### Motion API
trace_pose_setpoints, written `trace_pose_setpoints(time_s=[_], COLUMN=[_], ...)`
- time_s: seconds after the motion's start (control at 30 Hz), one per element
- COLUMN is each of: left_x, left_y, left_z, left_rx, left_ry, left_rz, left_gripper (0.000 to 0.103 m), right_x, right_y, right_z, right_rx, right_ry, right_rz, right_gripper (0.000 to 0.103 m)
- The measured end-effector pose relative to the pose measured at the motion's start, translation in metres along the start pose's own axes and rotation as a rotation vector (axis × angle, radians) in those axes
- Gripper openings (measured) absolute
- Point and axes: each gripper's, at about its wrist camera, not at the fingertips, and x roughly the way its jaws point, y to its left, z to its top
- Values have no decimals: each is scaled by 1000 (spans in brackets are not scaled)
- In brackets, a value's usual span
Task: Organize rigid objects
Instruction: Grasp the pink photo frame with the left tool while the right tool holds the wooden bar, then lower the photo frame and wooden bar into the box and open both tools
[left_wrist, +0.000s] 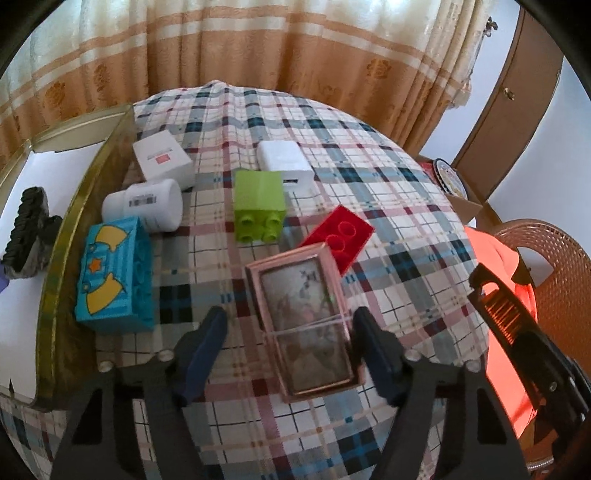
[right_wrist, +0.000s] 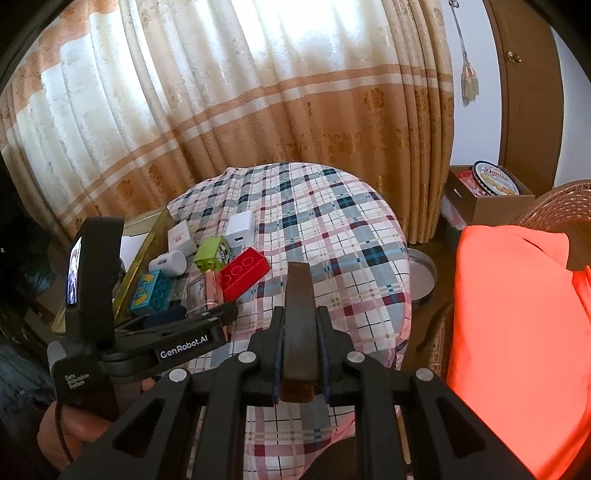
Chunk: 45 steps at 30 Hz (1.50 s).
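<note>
On the plaid cloth (left_wrist: 388, 229) lie a pink clear-lidded box (left_wrist: 306, 325), a red brick (left_wrist: 338, 236), a green brick (left_wrist: 260, 205), a white charger (left_wrist: 284, 162), a white jar (left_wrist: 144, 205) on its side, a white box (left_wrist: 162, 162) and a blue brick (left_wrist: 114, 273). My left gripper (left_wrist: 290, 347) is open, its fingers on either side of the pink box's near end. My right gripper (right_wrist: 301, 354) is shut on a dark brown flat comb-like object (right_wrist: 300, 314), held above the cloth's near edge. The same pile shows in the right wrist view, with the red brick (right_wrist: 243, 277) nearest.
A gold-edged tray (left_wrist: 62, 236) borders the pile on the left, with a black object (left_wrist: 27, 229) beyond it. An orange garment (right_wrist: 517, 332) lies on a wicker chair (right_wrist: 554, 206) to the right. A cardboard box with a biscuit tin (right_wrist: 495, 181) sits behind. Curtains hang at the back.
</note>
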Motion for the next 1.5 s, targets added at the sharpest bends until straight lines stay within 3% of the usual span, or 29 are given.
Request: trace_pose_setpoints(time_s=[0.03,0.27,0.7,0.9,1.23,1.5], left_x=[0,-13,-96,-115,-131,-140], left_y=[-1,8,41,78,145,186], left_z=[0,-1,10,16,13,2], left_rx=[9,10,56,8,-69,-130], left_ry=[-1,-14,-197,-232,-259,-263], left_rz=[-10,-34,26,69,243,284], left_gripper=[48,46,46,46,46,46], right_x=[0,-5,-18,-15,-3,6], right_y=[0,7,65,103,167,208], right_z=[0,2,18,26,29,26], right_rx=[2,-3,-98,-151,-214,-251], right_ry=[1,-10,-78,-99,-103,-105], right_rz=[0,-5,54,106,200,244], right_gripper=[17,17,17,17,17,17])
